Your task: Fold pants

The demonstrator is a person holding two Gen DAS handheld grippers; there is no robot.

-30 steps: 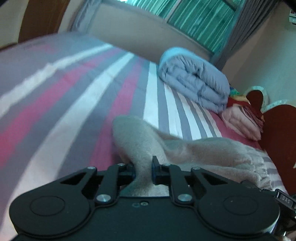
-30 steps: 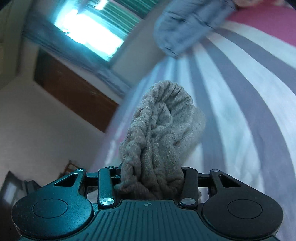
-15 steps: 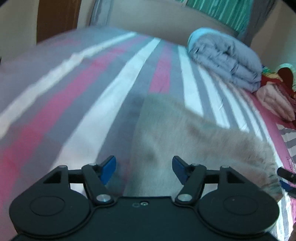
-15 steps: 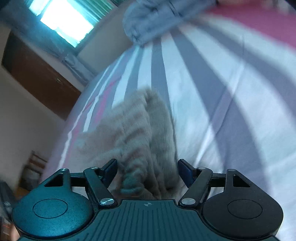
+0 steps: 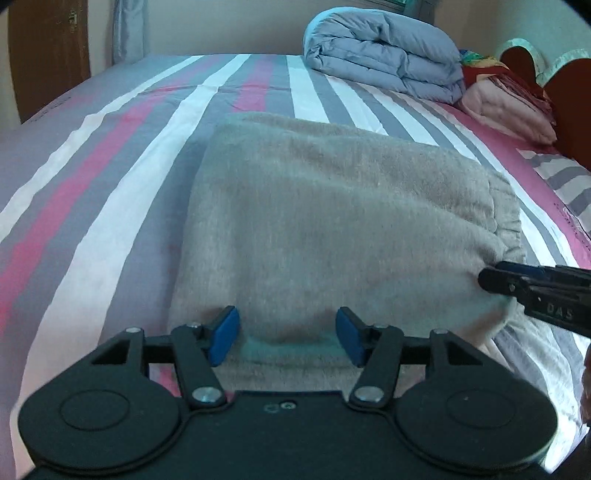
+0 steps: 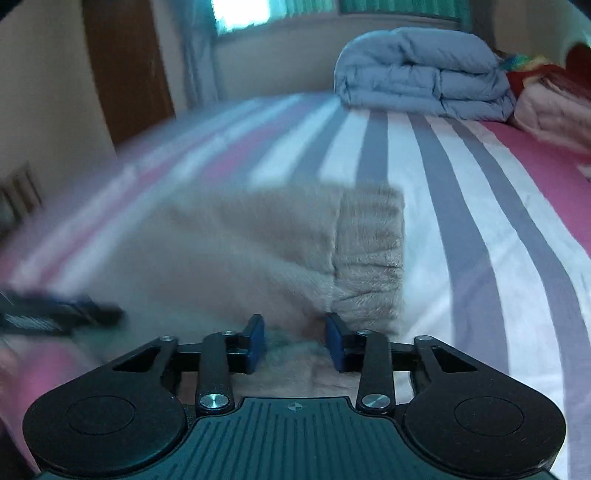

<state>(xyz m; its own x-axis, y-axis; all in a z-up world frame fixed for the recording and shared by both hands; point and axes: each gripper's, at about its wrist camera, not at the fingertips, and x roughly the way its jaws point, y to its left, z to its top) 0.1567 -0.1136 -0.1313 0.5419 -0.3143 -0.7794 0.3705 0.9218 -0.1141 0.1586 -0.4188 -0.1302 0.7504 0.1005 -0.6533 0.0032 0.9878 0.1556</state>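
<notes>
At the far left a brown wooden door (image 5: pixel 48 55) stands beyond the bed's edge, with a grey curtain (image 5: pixel 129 29) beside it. The striped bedsheet (image 5: pixel 110 177) runs wide and bare on that side, from the near edge up to the wall, leaving broad open room left of the cloth.

The grey pants (image 5: pixel 332 221) lie folded into a thick, roughly square bundle on the middle of the sheet, the gathered waistband (image 6: pixel 369 258) forming the bundle's right edge. The left gripper (image 5: pixel 288 336) sits low at the bundle's near edge; its jaws have just been closing a little, yet the blue pads (image 5: pixel 223 334) stand apart with cloth lying between them, not pinched, so it is released. The right gripper (image 6: pixel 295 341) is at the near right corner by the waistband; its jaws have just been closing and stand narrower, with cloth between them, though blur hides whether the pads press on it.

Right of the bundle another bare stretch of stripes reaches the bed's right side. Toward the far right, well apart from the pants, a folded grey-blue quilt (image 5: pixel 384 55) rests by the wall, with a pink folded blanket (image 5: pixel 506 110) just beside it and a dark red headboard (image 5: pixel 569 107) behind.
</notes>
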